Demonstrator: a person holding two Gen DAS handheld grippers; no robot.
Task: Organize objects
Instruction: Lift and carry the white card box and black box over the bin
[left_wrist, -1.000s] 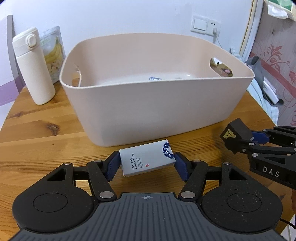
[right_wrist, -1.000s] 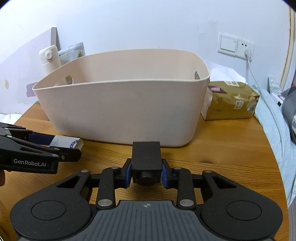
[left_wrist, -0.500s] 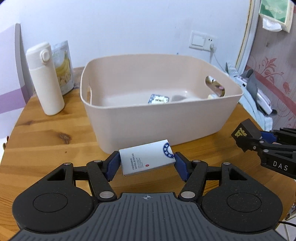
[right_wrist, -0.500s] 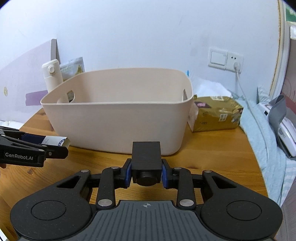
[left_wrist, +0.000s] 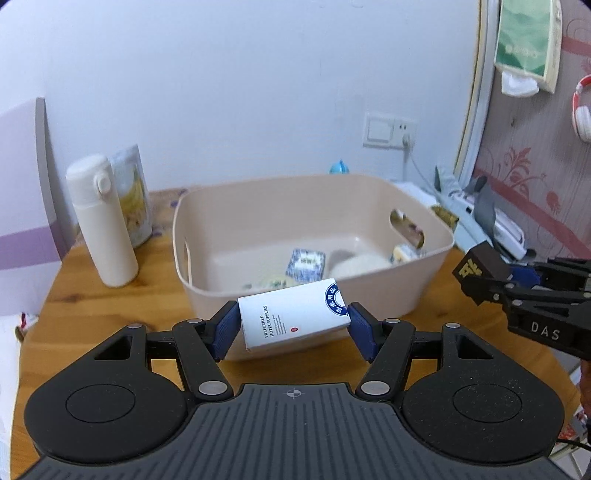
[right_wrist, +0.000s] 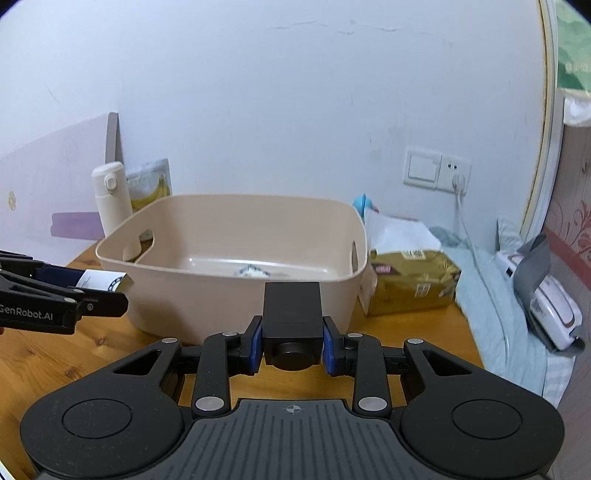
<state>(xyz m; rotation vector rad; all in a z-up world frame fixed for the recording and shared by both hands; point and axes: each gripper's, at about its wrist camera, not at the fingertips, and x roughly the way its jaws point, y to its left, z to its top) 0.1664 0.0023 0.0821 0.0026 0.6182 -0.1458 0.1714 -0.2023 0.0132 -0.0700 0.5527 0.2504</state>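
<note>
The left tongs (left_wrist: 293, 326) are clamped on a white box (left_wrist: 294, 318), its ends pressed between the blue pads, held tilted in the air just before the near wall of the beige tub (left_wrist: 424, 291). The right tongs (right_wrist: 291, 345) are clamped on a black block (right_wrist: 291, 314), also held in front of the tub's near wall. The tub stands on the wooden worktop (left_wrist: 92, 314) and holds a blue-patterned packet (left_wrist: 306, 263) and other small items. A cream flask (left_wrist: 101, 221) stands left of the tub; a gold pack (right_wrist: 410, 286) lies to its right.
</note>
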